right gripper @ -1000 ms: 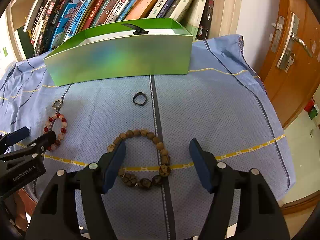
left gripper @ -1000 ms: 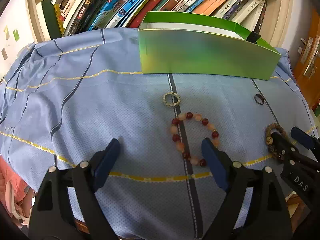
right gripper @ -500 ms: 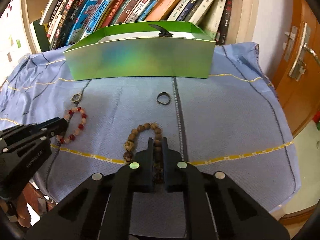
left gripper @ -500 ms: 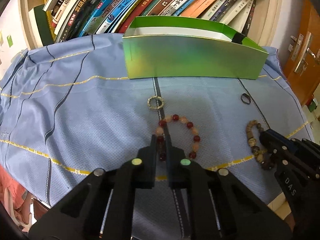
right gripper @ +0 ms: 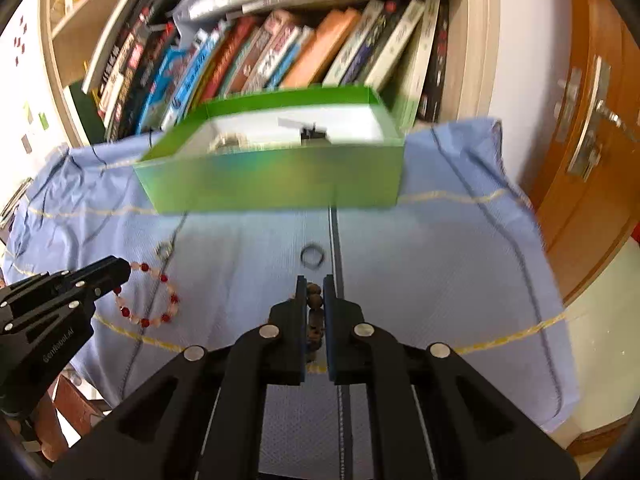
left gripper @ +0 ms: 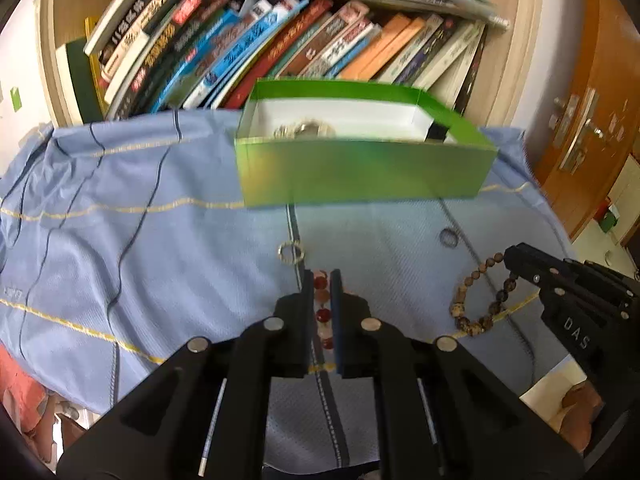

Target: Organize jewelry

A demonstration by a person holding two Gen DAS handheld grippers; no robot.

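Observation:
My left gripper point(left gripper: 321, 276) is shut on the red and peach bead bracelet point(left gripper: 322, 314), whose loop hangs below it above the blue cloth point(left gripper: 160, 248); the same red bracelet point(right gripper: 152, 300) dangles from that gripper point(right gripper: 124, 274) in the right wrist view. My right gripper point(right gripper: 315, 280) is shut on the brown bead bracelet point(right gripper: 314, 304), and that brown bracelet point(left gripper: 480, 300) hangs from it point(left gripper: 510, 258) in the left wrist view. A green box point(left gripper: 360, 160) with a white inside stands open behind them, holding some jewelry point(left gripper: 304, 130).
A small gold ring point(left gripper: 291, 251) and a dark ring point(right gripper: 312, 256) lie on the cloth between the grippers and the box. A shelf of leaning books point(left gripper: 280, 40) rises behind the box. A wooden door point(right gripper: 592, 140) is at the right.
Both grippers closed from open onto their bracelets, then rose with them off the cloth. The inside of the green box has come into view.

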